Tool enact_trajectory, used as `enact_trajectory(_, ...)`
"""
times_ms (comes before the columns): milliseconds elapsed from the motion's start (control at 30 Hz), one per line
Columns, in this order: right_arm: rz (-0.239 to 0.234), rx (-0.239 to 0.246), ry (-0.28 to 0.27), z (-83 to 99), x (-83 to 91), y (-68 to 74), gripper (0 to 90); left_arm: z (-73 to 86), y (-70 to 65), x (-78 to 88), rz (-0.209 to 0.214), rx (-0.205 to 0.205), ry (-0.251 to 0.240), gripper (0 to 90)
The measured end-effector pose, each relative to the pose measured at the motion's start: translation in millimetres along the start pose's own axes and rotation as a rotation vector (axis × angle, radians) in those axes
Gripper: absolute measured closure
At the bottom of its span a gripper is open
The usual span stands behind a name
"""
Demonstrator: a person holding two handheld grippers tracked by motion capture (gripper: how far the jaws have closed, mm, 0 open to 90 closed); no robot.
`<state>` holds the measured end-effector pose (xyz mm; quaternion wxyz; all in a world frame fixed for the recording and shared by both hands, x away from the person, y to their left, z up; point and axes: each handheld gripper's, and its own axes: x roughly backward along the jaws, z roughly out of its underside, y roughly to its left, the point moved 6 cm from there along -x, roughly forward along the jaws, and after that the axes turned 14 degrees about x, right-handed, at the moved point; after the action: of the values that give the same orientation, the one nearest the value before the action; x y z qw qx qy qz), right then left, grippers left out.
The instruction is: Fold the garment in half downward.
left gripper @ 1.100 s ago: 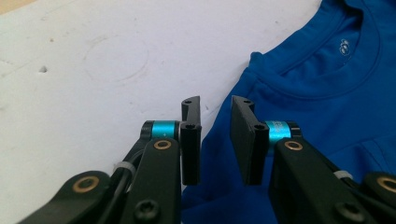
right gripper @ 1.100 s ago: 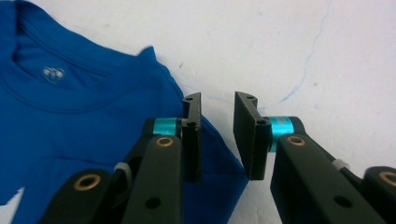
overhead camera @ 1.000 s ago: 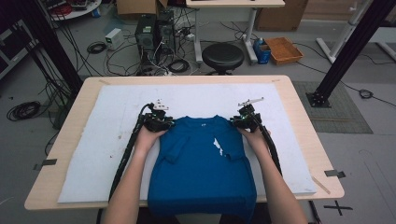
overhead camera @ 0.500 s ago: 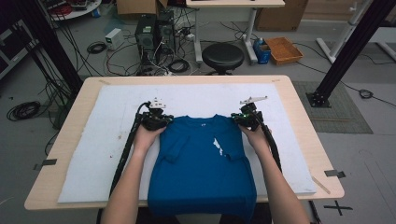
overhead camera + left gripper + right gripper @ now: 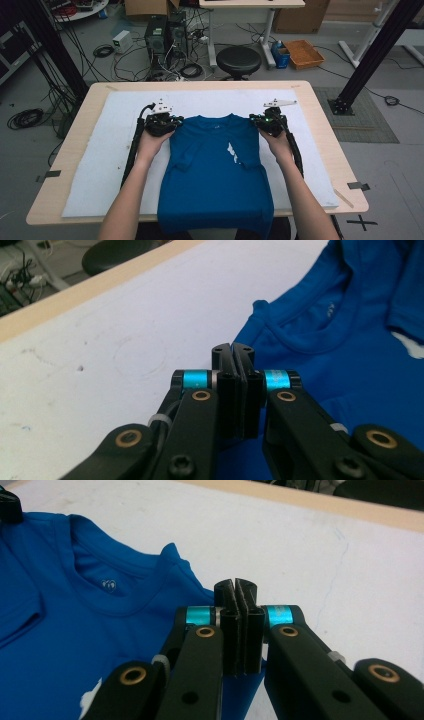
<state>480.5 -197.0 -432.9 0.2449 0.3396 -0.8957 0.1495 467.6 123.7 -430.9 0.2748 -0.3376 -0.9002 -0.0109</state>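
A blue T-shirt (image 5: 215, 170) with a small white print lies face up on the white mat (image 5: 100, 165), its hem hanging over the near table edge. My left gripper (image 5: 173, 124) is shut on the shirt's left shoulder beside the collar. My right gripper (image 5: 259, 123) is shut on the opposite shoulder. In the left gripper view the jaws (image 5: 233, 352) are pressed together, with the blue shirt (image 5: 350, 340) running under them. The right gripper view shows the same: closed jaws (image 5: 235, 587) over the shirt (image 5: 75, 630) near its collar.
The mat covers most of the wooden table (image 5: 320, 125), with bare mat on both sides of the shirt and beyond the collar. Behind the table stand a black stool (image 5: 238, 59), computer cases and tangled cables on the floor.
Both grippers have risen a little and moved toward the far side, and the shirt's shoulders and collar have gone with them. The fabric lies more stretched out.
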Motion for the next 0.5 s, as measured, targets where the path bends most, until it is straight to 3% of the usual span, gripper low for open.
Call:
enact_trajectory(300, -0.036, 0.04, -0.11, 9.4, 42.3, 25.7, 89.4, 15.3, -28.1, 37.2, 0.06, -0.083, -0.043, 88.7)
enact_trajectory(500, -0.048, 0.134, -0.133, 22.4, 69.7, 55.4, 89.5, 34.6, -53.1, 60.5, 0.094, -0.148, -0.045, 88.8)
